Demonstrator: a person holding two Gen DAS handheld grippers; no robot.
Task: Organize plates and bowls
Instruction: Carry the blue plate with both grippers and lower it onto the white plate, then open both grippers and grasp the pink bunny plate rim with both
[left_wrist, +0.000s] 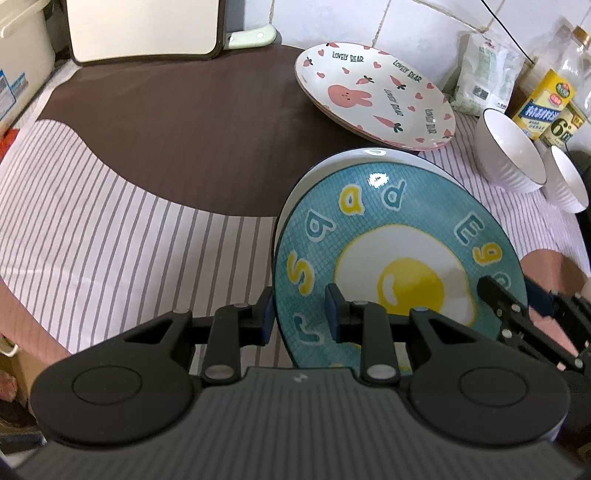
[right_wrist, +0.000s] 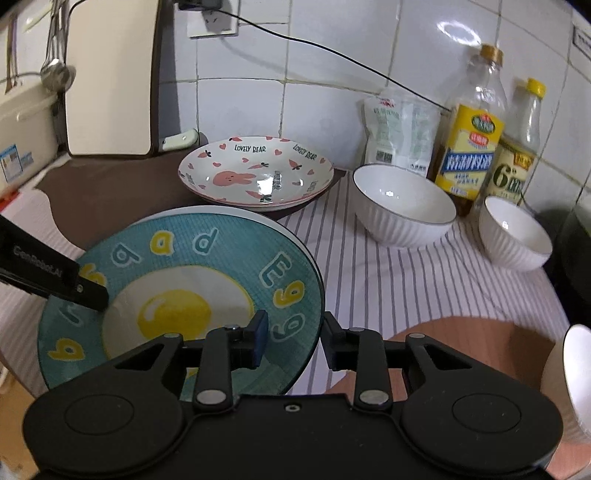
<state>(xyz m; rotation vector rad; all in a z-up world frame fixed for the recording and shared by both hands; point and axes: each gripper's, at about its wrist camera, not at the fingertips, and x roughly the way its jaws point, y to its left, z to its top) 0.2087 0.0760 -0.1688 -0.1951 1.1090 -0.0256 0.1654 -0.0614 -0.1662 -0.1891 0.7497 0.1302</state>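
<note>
A tiled kitchen wall backs a counter covered with a striped cloth (left_wrist: 110, 206) that has a brown patch toward the rear, and that is where I am working. Directly ahead of both of my tools sits the blue egg plate (left_wrist: 399, 251), stacked on a white plate (right_wrist: 291, 232) whose rim shows just behind it. My left gripper (left_wrist: 301, 314) straddles the egg plate's left rim, one finger outside the edge and one over the face, with visible gaps, so I read it as open around the rim and not yet pinching. My right gripper (right_wrist: 291, 338) does the same on the opposite rim, its inner pad over the painted letters and its outer finger just off the edge, also open as far as I can judge. Taking it from both sides makes sense to me: a wide, shallow plate would tip if lifted by one edge. Behind it, near the wall, the bunny plates (right_wrist: 258, 173) already form a small pile on the brown patch, a likely home for flat ware. To the right stand the large white bowl (right_wrist: 402, 206) and the small white bowl (right_wrist: 513, 236), apart from each other and not yet nested, just in front of the oil bottles (right_wrist: 469, 147), which I must avoid knocking.
</note>
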